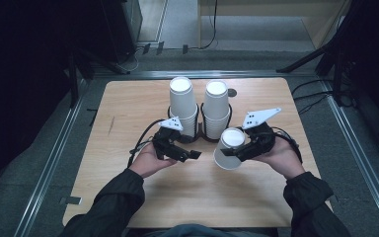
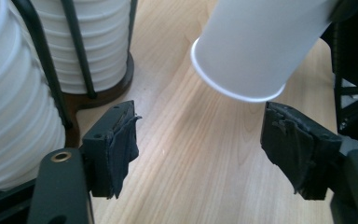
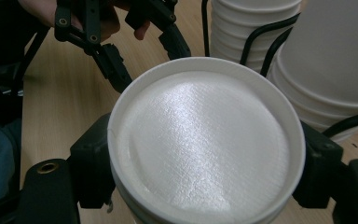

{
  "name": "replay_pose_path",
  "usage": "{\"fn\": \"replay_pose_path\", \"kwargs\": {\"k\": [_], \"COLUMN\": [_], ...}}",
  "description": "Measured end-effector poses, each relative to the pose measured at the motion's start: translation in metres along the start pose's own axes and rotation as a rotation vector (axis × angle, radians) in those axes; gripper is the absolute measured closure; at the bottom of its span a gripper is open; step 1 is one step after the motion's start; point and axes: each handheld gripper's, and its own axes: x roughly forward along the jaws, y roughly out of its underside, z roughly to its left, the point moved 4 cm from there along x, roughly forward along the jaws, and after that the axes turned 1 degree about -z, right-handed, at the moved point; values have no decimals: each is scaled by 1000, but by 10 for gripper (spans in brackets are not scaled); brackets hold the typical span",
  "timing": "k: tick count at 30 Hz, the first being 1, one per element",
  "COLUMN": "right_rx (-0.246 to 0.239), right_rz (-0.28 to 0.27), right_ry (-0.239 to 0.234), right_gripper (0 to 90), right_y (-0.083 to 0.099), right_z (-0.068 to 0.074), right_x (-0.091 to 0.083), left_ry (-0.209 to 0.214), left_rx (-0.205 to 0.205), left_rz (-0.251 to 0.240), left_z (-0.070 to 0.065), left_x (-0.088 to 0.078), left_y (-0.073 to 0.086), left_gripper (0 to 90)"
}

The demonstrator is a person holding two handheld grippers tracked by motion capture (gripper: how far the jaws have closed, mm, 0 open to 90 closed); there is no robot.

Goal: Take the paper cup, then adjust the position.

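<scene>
Pinched upside down between the right gripper (image 1: 238, 150) jaws, the paper cup (image 1: 229, 148) looks light and crushable, best held gently mid-wall, while the left gripper (image 1: 190, 154) jaws stand spread, empty.

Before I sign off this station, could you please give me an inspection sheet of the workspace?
Surface: wooden table, bare in front.
Job's things: one white paper cup, upside down, tilted; two inverted cup stacks in a black wire holder.
Clutter: nothing seen.
Grippers: right hand-held gripper clamps the cup; left hand-held gripper open, nothing between its jaws.
Cables: one trailing from each gripper; more on the floor.
Surroundings: dark grey floor, metal rails.
</scene>
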Motion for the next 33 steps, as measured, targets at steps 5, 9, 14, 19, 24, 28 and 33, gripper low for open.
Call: {"fn": "replay_pose_path", "kwargs": {"k": [5, 9, 14, 19, 24, 28, 33], "right_rx": [1, -3, 1, -10, -11, -15, -25], "right_rz": [-39, -9, -16, -19, -25, -32, -45], "right_ry": [-45, -46, -54, -75, -104, -117, -131], "right_gripper": [241, 241, 241, 241, 241, 241, 241], "right_y": [5, 10, 10, 7, 3, -1, -6], "right_z": [3, 3, 3, 5, 9, 12, 17], "right_x": [11, 20, 28, 33, 38, 40, 40], "left_ry": [68, 77, 88, 104, 101, 109, 124], "left_rx": [40, 51, 48, 51, 67, 71, 88], "left_rz": [26, 7, 8, -15, 6, 19, 42], "left_z": [-7, -8, -6, -7, -10, -13, -18], "left_x": [1, 1, 4, 6, 14, 21, 30], "left_y": [4, 6, 9, 6, 7, 7, 10], "left_gripper": [133, 123, 84, 50, 37, 17, 11]}}
